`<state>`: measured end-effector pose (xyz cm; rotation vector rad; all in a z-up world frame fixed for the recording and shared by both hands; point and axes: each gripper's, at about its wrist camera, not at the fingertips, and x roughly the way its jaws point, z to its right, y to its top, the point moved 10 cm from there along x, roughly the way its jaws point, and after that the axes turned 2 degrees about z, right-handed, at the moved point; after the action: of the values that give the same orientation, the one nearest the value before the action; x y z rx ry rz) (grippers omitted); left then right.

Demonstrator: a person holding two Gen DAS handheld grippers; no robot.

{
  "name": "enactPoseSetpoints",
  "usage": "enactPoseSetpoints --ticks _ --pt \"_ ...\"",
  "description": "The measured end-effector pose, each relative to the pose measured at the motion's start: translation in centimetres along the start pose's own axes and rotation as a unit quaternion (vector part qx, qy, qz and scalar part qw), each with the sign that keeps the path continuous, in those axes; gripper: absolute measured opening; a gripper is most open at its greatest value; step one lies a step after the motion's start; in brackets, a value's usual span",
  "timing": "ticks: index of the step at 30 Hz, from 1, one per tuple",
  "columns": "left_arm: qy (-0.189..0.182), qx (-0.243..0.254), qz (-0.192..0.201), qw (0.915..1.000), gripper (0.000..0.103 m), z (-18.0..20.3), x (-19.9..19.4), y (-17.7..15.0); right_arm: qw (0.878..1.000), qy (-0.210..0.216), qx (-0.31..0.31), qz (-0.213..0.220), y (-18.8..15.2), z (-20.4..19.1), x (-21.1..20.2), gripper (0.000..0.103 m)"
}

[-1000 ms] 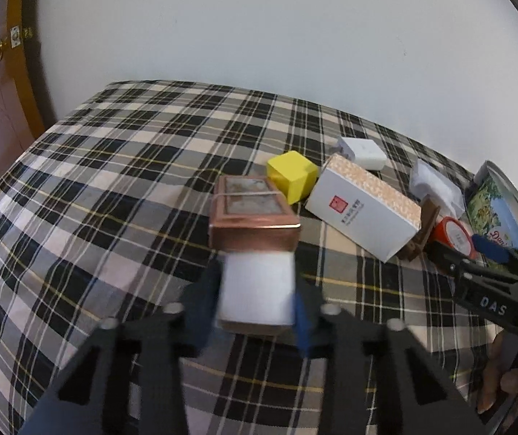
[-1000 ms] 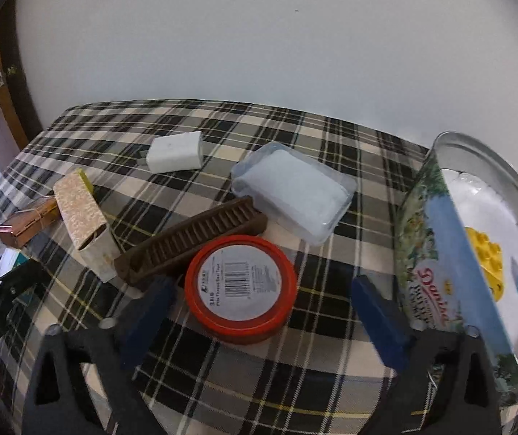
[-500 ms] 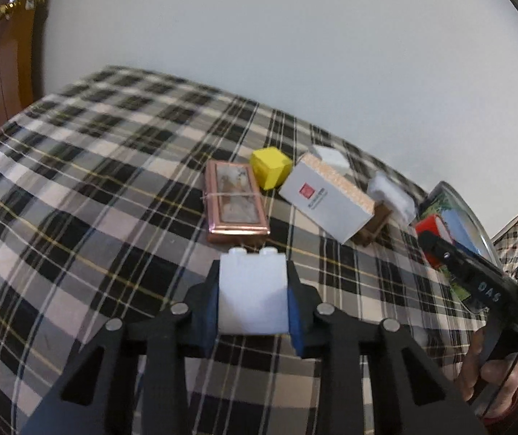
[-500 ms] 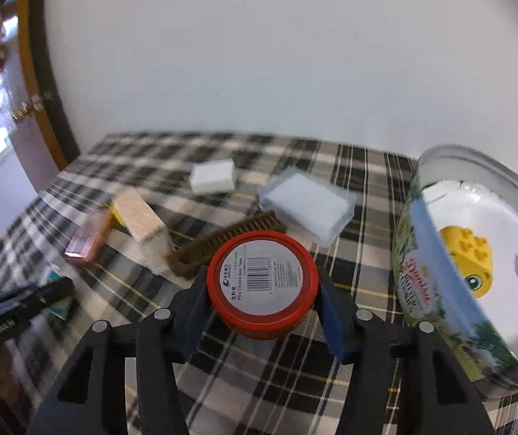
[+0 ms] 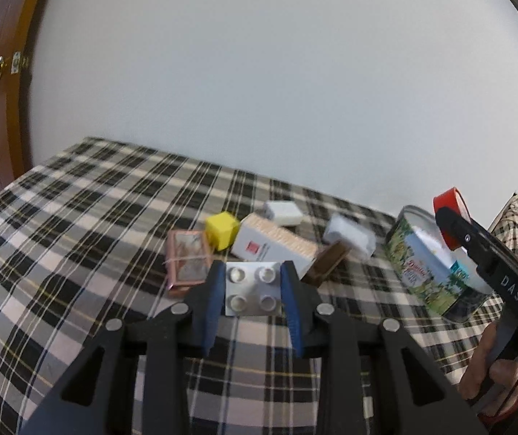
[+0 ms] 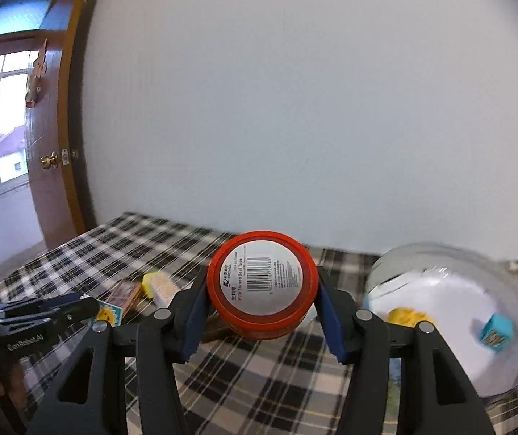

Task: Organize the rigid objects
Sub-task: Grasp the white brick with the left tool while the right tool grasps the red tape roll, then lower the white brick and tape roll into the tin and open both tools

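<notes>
White plastic first: from the left wrist we've got the left gripper (image 5: 251, 286) pinched tight on a white studded brick (image 5: 252, 287), pads on its two flat sides, studs facing us, lifted clear of the plaid tablecloth (image 5: 78, 239). It looks light and hard, so nothing to crush, but those smooth sides could slip if we twist. Off to the right sits the cookie tin (image 5: 418, 268), with the yellow cube (image 5: 222, 230), white carton (image 5: 273, 246) and copper box (image 5: 188, 259) clustered behind the brick.

From the right wrist, the right gripper (image 6: 262, 299) is clamped around a red tape tub (image 6: 262, 284), pads on opposite sides of its round wall. Rigid, probably light, but a curved slick wall wants a grip straight across the middle or it'll roll out. The tin (image 6: 385, 272) is just to the right, open, with what looks like a yellow toy (image 6: 405, 317) and a teal cube (image 6: 496, 333) inside, a bit blurry.
</notes>
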<state>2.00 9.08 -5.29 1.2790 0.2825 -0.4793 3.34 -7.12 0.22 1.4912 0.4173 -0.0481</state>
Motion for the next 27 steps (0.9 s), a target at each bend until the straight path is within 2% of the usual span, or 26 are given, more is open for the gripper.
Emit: enactPoseSetpoints --ticks 5,9,20,27 --pt "-0.016 0.016 0.023 0.9995 0.030 2.7 -0.2 1.7 0.999 -0.022 -0.022 0.035 1.0 0.9 -1.5 0.057" --pt "-0.030 0.042 0.031 0.9982 0.030 6.3 0.4 2.6 0.998 -0.047 -0.024 0.043 1.0 3.5 -2.2 0.057" --pt "-0.095 0.048 0.031 0.9939 0.030 14.9 3.2 3.9 0.992 -0.117 0.032 0.046 1.3 12.4 -3.3 0.057" --pt "-0.118 0.079 0.035 0.9892 0.030 21.5 5.2 4.5 0.985 -0.156 0.058 0.044 1.2 17.5 -4.1 0.057"
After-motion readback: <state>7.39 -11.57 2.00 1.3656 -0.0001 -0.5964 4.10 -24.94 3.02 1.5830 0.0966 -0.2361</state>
